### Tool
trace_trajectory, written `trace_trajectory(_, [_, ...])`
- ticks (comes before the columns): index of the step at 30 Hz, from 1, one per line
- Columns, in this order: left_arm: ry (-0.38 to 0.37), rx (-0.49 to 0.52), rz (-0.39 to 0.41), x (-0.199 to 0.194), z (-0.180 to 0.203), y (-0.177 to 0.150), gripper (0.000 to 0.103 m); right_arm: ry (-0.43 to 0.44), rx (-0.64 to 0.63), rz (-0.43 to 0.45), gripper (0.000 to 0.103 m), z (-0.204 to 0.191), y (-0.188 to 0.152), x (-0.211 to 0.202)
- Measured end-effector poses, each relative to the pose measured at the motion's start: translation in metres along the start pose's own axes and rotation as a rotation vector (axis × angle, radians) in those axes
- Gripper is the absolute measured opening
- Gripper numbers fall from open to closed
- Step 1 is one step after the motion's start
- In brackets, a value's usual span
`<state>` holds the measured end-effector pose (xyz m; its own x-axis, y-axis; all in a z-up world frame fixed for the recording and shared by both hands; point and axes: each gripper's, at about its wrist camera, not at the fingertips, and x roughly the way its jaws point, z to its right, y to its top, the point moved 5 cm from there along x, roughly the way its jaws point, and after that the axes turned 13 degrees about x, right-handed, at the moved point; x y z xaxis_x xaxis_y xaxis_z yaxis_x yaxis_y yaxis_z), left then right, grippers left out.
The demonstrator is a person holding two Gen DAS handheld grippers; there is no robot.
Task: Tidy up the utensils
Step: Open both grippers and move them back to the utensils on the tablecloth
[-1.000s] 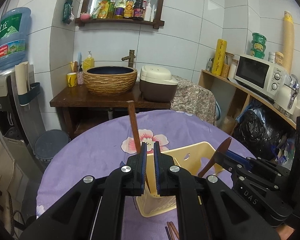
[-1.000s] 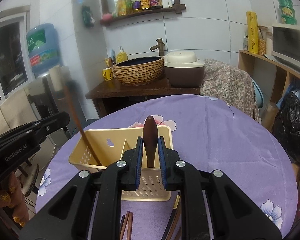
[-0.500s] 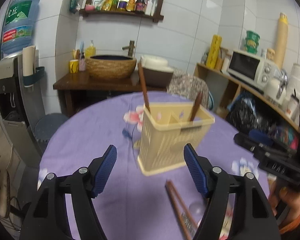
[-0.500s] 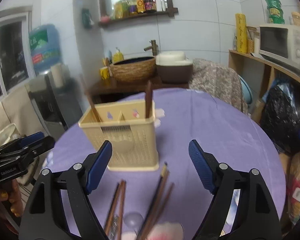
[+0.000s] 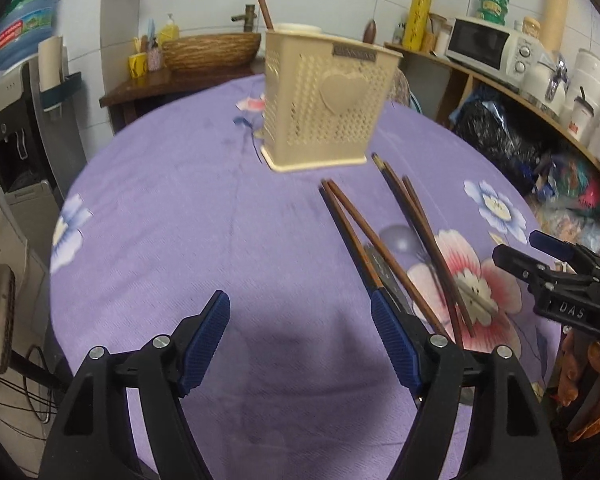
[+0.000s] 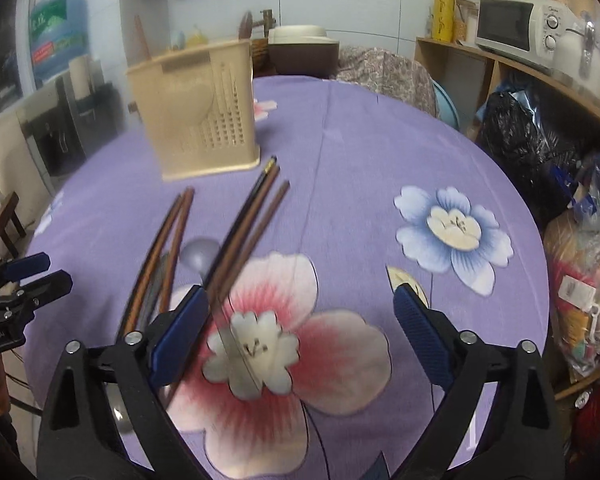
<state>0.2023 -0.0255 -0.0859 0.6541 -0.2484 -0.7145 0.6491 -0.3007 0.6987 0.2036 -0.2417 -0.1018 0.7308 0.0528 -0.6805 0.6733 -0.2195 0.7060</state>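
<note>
Purple tablecloth [image 6: 360,152]; blurred chopsticks [image 6: 240,236] underneath jaws.

My left gripper [image 5: 300,312] hangs low over the purple tablecloth [image 5: 220,208], jaws wide and empty. My right gripper [image 6: 300,304] sits beside it above the same cloth, jaws opening, nothing between them.

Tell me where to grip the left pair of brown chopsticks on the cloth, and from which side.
Grip the left pair of chopsticks mid-shaft, from above, jaws across their width. They lie flat on the tablecloth, nearly touching, so both can likely be pinched together. Their near ends overlap a metal utensil.
</note>
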Motion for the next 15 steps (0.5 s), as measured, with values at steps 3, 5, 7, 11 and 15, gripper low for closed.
trace_trajectory(3, [-0.019,0.004,-0.015,0.004,0.008,-0.004,0.071,-0.013,-0.01,-0.005,0.096,0.004,-0.011,-0.003])
trace_trajectory(5, [-0.028,0.01,-0.018,0.005,0.011,-0.003,0.068,-0.011,-0.004,-0.016,0.096,0.008,-0.015,-0.003])
trace_trajectory(7, [-0.034,0.031,-0.025,0.007,0.018,-0.003,0.067,-0.014,0.0,-0.02,0.096,0.01,-0.017,-0.004])
trace_trajectory(11, [-0.048,0.058,-0.053,0.014,0.033,-0.007,0.063,-0.014,0.012,-0.021,0.096,0.015,-0.019,-0.007])
trace_trajectory(15, [-0.05,0.08,-0.088,0.022,0.042,-0.012,0.059,-0.015,0.015,-0.021,0.096,0.017,-0.02,-0.01])
